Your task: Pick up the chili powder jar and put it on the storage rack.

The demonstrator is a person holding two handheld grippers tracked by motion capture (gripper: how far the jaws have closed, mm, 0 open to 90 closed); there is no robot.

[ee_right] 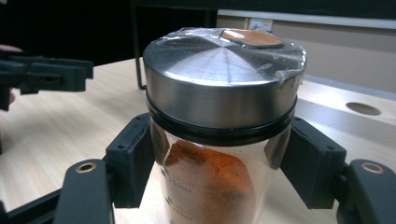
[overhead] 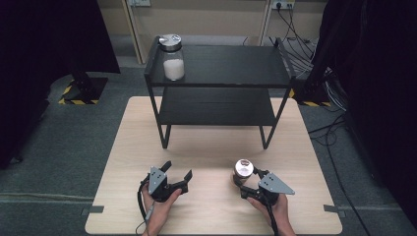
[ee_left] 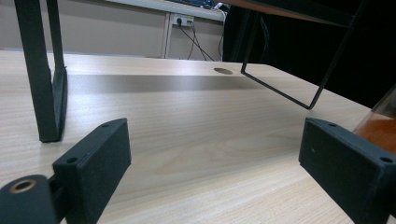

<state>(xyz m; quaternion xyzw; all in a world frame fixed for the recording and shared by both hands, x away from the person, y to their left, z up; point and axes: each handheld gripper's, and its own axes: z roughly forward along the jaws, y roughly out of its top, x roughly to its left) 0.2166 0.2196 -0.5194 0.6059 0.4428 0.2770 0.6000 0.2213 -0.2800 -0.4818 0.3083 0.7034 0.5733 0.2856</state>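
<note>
Partly jaw-hidden spice jar (ee_right: 210,182)

Pale wooden table (overhead: 206,157) bearing a black two-tier shelf (overhead: 221,86) and an orange-powder jar (overhead: 242,172).

Between the right gripper's (ee_right: 219,161) jaws, the glass jar (ee_right: 210,186) of orange powder carries printed volume marks; one reads roughly "150ml", the lower one is too blurred.

A lab-like recording room: black curtains (overhead: 44,34), hazard-striped stand bases (overhead: 78,93), loose cables (overhead: 305,49) by wall sockets (overhead: 282,5), grey carpet (overhead: 59,142) around a bare counter (overhead: 211,157).
</note>
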